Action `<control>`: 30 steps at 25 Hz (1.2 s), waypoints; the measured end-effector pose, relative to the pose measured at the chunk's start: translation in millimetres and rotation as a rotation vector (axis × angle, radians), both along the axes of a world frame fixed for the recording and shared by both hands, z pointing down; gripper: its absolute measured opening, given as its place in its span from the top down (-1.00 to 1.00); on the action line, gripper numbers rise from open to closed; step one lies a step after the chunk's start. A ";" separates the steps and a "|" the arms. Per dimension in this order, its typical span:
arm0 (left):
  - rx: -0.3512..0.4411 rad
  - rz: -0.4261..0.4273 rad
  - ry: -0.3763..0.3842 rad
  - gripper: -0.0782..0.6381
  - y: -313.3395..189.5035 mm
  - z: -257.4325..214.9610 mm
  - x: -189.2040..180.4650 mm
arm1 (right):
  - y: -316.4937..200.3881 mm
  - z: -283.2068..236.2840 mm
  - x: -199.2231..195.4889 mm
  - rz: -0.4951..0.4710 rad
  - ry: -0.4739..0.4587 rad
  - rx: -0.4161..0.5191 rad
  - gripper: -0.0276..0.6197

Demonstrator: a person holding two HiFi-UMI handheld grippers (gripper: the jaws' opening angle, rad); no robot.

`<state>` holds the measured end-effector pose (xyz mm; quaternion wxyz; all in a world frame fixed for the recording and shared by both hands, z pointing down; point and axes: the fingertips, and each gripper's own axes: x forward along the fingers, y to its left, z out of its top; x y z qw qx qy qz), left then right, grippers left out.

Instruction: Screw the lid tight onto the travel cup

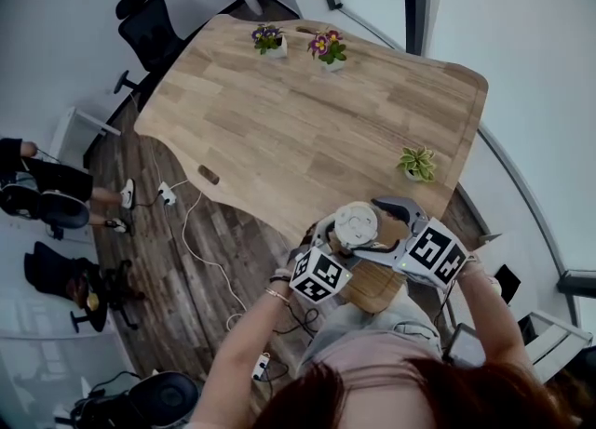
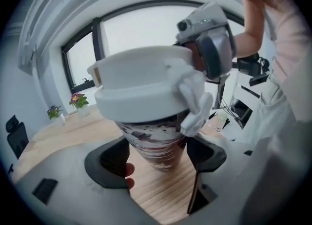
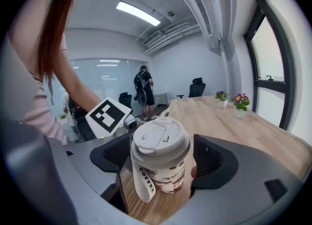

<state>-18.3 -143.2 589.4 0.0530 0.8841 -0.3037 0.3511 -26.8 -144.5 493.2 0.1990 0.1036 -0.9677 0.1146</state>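
Observation:
The travel cup point(image 1: 356, 225), with a brown-and-white printed body point(image 2: 155, 143) and a white flip-top lid point(image 3: 160, 138), is at the near edge of the wooden table point(image 1: 279, 129). A white strap marked COFFEE point(image 3: 144, 187) hangs from the lid. My left gripper point(image 1: 337, 239) is shut on the cup's lower body point(image 2: 157, 158), one black jaw on each side. My right gripper point(image 1: 369, 228) comes in from the right, its jaws shut on the lid point(image 3: 163, 158). I cannot tell whether the cup's base rests on the wood.
Two flowering pots point(image 1: 268, 41) point(image 1: 328, 48) stand at the table's far edge and a small green plant point(image 1: 417, 164) at the right. Office chairs point(image 1: 149, 27), floor cables point(image 1: 200, 250), and a seated person's legs point(image 1: 65, 185) are at the left. Someone stands far back point(image 3: 143, 92).

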 end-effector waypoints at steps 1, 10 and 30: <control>-0.005 0.034 -0.006 -0.20 1.8 0.1 0.3 | 1.5 1.2 1.1 -0.037 0.017 -0.001 -0.27; -0.002 -0.109 -0.031 -0.20 -9.9 -0.4 -3.1 | -7.5 3.0 -3.2 0.127 0.006 0.101 -0.25; -0.061 -0.008 -0.142 -0.22 0.0 2.7 0.3 | 4.6 2.4 -6.1 0.083 0.008 0.114 -0.25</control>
